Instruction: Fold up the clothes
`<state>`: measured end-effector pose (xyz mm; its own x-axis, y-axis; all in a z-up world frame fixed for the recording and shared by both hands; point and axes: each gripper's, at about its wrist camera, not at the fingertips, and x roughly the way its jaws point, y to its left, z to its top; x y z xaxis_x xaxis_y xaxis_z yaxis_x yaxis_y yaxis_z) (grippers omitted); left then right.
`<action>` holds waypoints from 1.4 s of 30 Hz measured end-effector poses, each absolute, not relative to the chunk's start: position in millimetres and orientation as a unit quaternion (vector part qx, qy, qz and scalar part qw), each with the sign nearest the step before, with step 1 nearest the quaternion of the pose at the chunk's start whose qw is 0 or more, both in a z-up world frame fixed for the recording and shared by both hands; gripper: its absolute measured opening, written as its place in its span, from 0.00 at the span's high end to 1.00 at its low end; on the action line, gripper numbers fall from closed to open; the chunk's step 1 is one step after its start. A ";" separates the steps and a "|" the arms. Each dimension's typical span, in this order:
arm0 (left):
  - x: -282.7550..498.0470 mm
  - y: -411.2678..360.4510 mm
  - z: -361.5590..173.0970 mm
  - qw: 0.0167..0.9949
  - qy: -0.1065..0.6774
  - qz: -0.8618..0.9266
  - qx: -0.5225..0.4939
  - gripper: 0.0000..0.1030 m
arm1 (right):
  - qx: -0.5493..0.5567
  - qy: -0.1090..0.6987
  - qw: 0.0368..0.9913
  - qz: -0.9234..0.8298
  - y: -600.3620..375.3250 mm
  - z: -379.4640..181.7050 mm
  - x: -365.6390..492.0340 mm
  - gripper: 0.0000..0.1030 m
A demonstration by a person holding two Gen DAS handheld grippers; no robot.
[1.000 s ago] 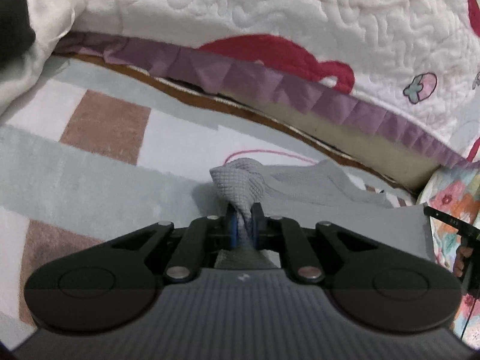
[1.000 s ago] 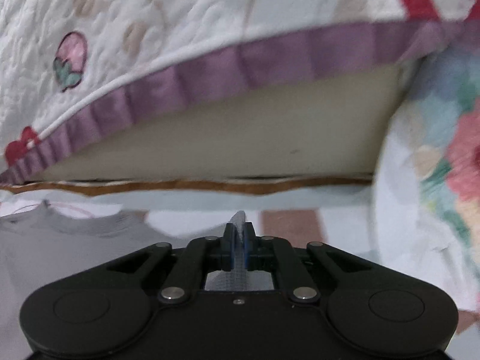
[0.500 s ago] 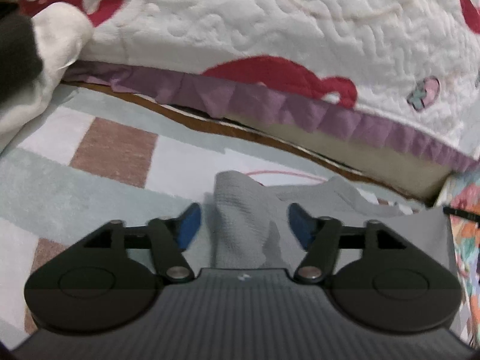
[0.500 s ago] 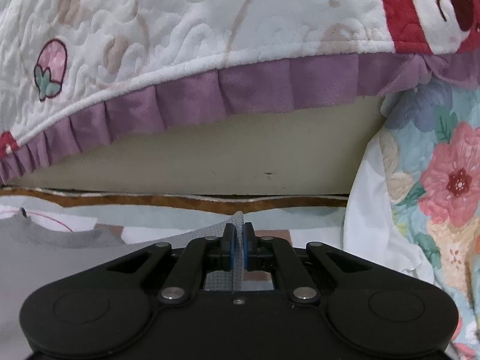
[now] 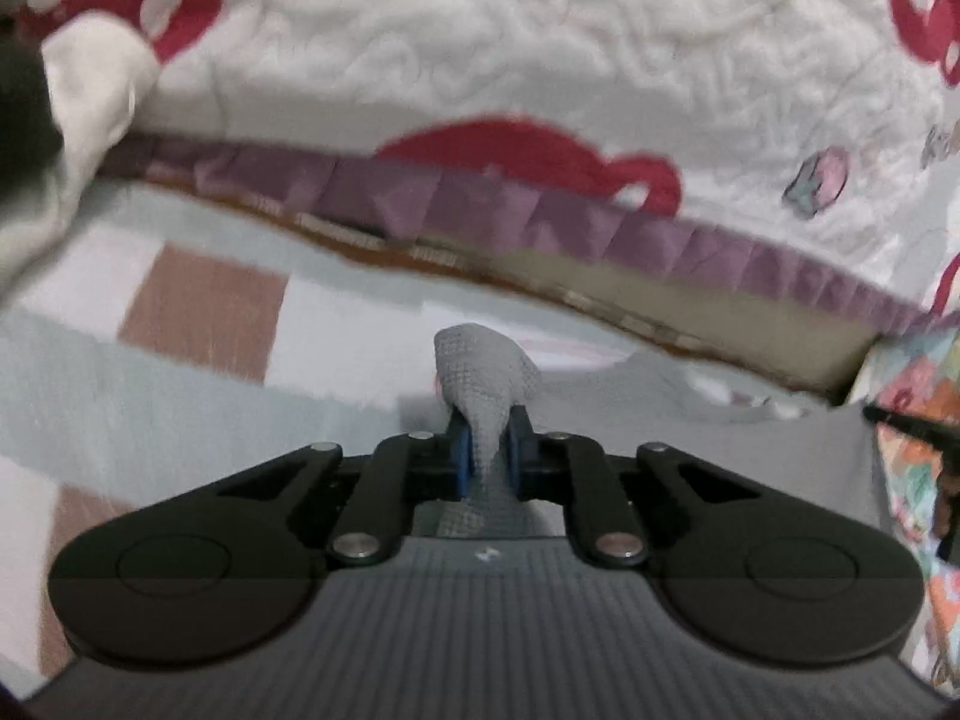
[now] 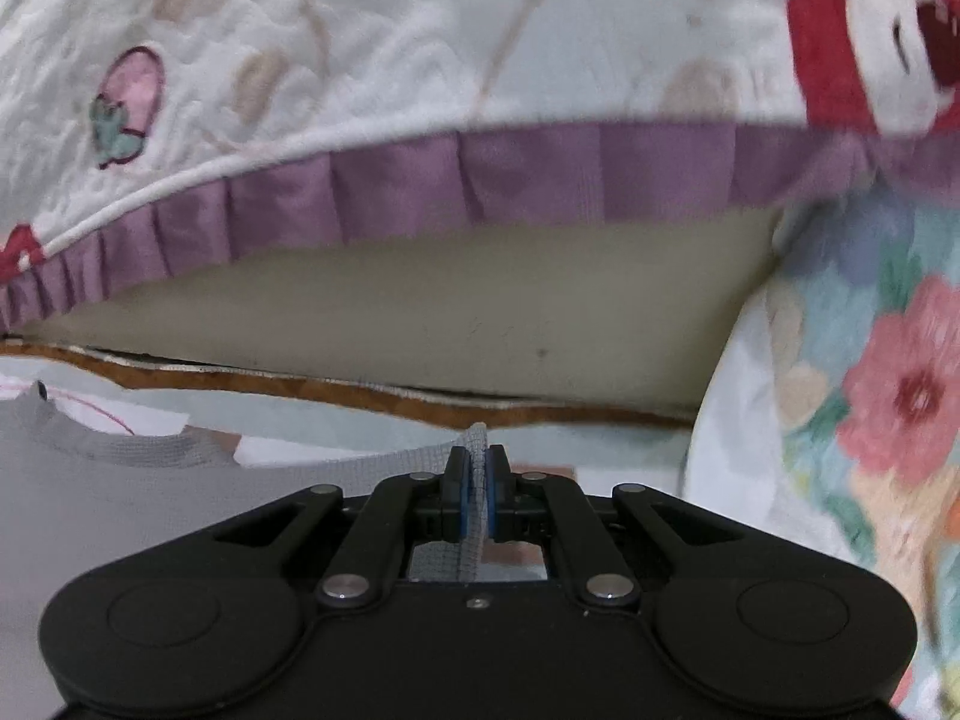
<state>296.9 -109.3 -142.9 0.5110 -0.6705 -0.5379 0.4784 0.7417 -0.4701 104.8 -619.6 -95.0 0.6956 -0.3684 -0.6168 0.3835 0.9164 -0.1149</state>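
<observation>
A grey waffle-knit garment [image 5: 720,438] lies flat on a checked rug [image 5: 204,306] in front of a bed. In the left wrist view my left gripper [image 5: 485,456] has its jaws closing on a bunched fold of that garment. The blue pads press the cloth, and a hump of it [image 5: 486,360] sticks up past the fingertips. In the right wrist view my right gripper [image 6: 475,480] is shut on a thin edge of the same garment [image 6: 120,492]. The cloth spreads away to the left, with its neckline at the far left.
A white quilted bedspread [image 5: 540,48] with a purple frill [image 6: 480,180] hangs over the beige mattress side [image 6: 420,324] straight ahead. Floral bedding [image 6: 888,390] bulges in on the right. A pale crumpled cloth [image 5: 78,120] sits at the far left.
The left gripper opened wide around the grey fold half a second ago and has closed on it again. The right gripper has kept its grip on the garment's edge.
</observation>
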 end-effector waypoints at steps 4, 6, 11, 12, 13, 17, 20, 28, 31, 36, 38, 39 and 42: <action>293.1 -110.6 -126.5 0.869 0.342 -0.339 -0.115 0.94 | -0.001 0.327 0.924 -0.197 -615.8 -93.2 100.5 0.94; 292.1 -110.1 -125.2 0.871 0.339 -0.337 -0.114 0.94 | 0.017 0.320 0.926 -0.201 -619.3 -91.6 101.1 0.94; 294.9 -107.7 -116.8 0.877 0.338 -0.326 -0.106 0.95 | 0.014 0.318 0.928 -0.194 -618.4 -87.1 106.4 0.94; 294.5 -107.8 -113.6 0.881 0.331 -0.323 -0.101 0.95 | 0.010 0.321 0.928 -0.190 -617.9 -86.5 107.1 0.94; 293.7 -108.1 -110.1 0.886 0.323 -0.319 -0.095 0.95 | 0.006 0.322 0.928 -0.187 -617.5 -85.8 107.7 0.94; 294.2 -115.4 -101.6 0.896 0.301 -0.316 -0.085 0.95 | 0.002 0.317 0.930 -0.187 -621.2 -81.6 108.3 0.94; 299.4 -135.9 -109.4 0.904 0.312 -0.289 -0.037 0.93 | 0.000 0.322 0.927 -0.191 -624.8 -82.2 112.3 0.94; 312.5 -129.3 -121.4 0.899 0.362 -0.240 -0.059 0.72 | -0.028 0.389 0.891 -0.233 -625.3 -90.8 122.8 0.89; 311.7 -131.6 -108.8 0.894 0.357 -0.264 -0.062 0.71 | 0.041 0.373 0.900 -0.223 -622.8 -91.9 111.6 0.79; 300.5 -161.0 -107.9 0.868 0.390 -0.305 -0.026 0.59 | 0.044 0.390 0.907 -0.154 -596.5 -105.9 106.3 0.74; 290.4 -171.3 -117.1 0.857 0.424 -0.293 0.010 0.57 | 0.039 0.404 0.902 -0.145 -585.8 -113.2 106.1 0.74; 284.3 -175.7 -121.9 0.852 0.440 -0.283 0.030 0.58 | 0.035 0.412 0.899 -0.146 -580.2 -117.3 106.0 0.74; 266.4 -175.2 -118.1 0.852 0.443 -0.271 0.064 0.57 | 0.042 0.421 0.896 -0.137 -566.7 -124.7 100.8 0.74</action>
<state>266.4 -175.2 -118.1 0.4602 -0.4053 -0.7899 0.5187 0.8448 -0.1312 100.8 -566.7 -124.7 0.6083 -0.2095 -0.7656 0.2801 0.9591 -0.0399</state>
